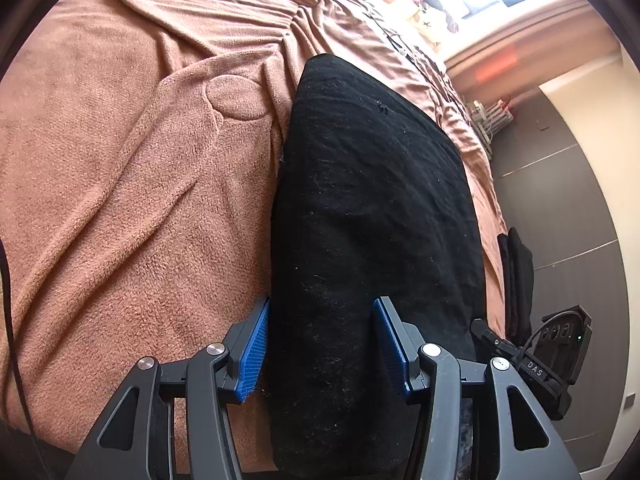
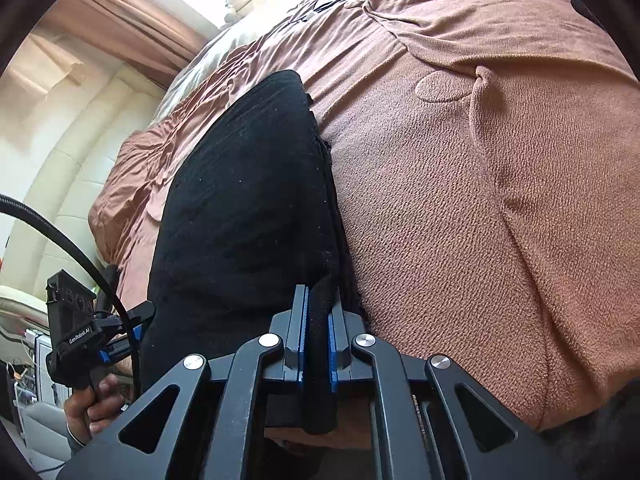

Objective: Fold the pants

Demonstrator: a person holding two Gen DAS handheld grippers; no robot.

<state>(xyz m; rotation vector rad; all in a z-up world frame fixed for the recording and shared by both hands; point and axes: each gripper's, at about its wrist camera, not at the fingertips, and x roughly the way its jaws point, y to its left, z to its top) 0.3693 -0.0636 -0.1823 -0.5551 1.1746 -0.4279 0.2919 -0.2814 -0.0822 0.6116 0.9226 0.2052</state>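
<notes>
Black pants (image 1: 372, 200) lie folded in a long thick stack on a brown fleece blanket (image 1: 132, 208). My left gripper (image 1: 322, 308) is open over the stack's near end. Its left finger is at the stack's left edge and its right finger rests on top of the cloth. In the right wrist view the pants (image 2: 248, 200) run away to the upper left. My right gripper (image 2: 320, 300) is shut on a fold of black cloth at the stack's near right edge, and a roll of it shows between the blue pads.
The blanket (image 2: 500, 208) covers a bed with rumpled brown sheets (image 1: 248, 12). The bed's edge drops to a dark tiled floor (image 1: 560, 184) on the right. A person's hand (image 2: 96, 400) holds the left gripper's body (image 2: 72, 332). A black cable (image 2: 80, 256) arcs beside it.
</notes>
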